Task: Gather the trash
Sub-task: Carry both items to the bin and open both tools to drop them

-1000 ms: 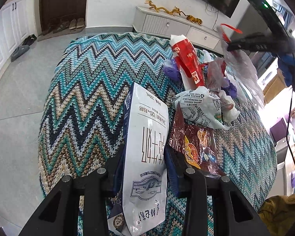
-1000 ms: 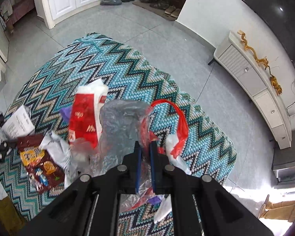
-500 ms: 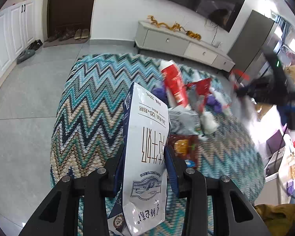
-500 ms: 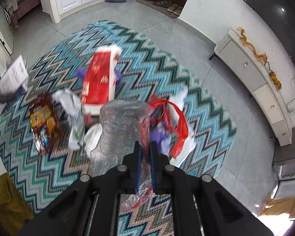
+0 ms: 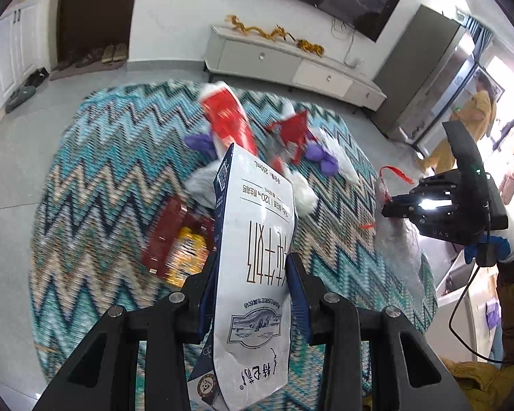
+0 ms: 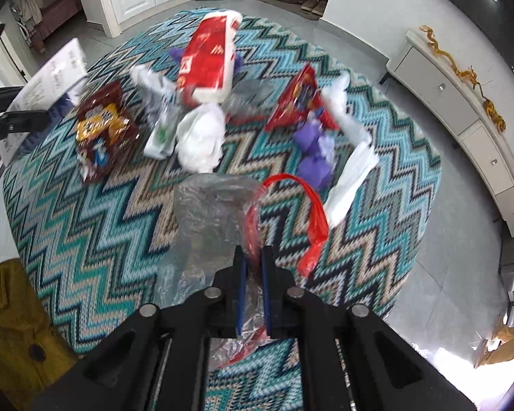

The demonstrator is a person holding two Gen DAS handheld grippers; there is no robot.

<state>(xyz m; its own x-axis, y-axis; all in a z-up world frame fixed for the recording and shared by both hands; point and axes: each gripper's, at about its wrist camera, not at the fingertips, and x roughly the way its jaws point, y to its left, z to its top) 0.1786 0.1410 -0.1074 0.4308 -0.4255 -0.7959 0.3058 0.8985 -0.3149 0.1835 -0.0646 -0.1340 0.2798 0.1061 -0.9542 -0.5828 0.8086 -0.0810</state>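
Note:
My left gripper (image 5: 253, 267) is shut on a white-and-blue milk carton (image 5: 257, 239), held above the zigzag rug (image 5: 96, 185). The right gripper (image 6: 252, 260) is shut on the rim of a clear plastic bag (image 6: 212, 212) with a red drawstring (image 6: 311, 205); in the left wrist view this gripper (image 5: 390, 205) hangs at the right over the rug's edge. Loose trash lies on the rug: a red-and-white pack (image 6: 207, 61), a dark red snack bag (image 6: 101, 130), a crumpled white bag (image 6: 200, 137), a red wrapper (image 6: 300, 99) and purple scraps (image 6: 313, 150).
A white TV cabinet (image 5: 291, 65) stands beyond the rug, with a dark screen above it. Shoes (image 5: 113, 53) lie by the brown door. A yellow coat (image 6: 13, 328) is at the lower left of the right wrist view. A person in yellow (image 5: 469, 116) stands at the far right.
The left gripper has risen and drawn back from the pile with the carton. The right gripper has carried the bag away from the pile, toward the rug's edge and lower.

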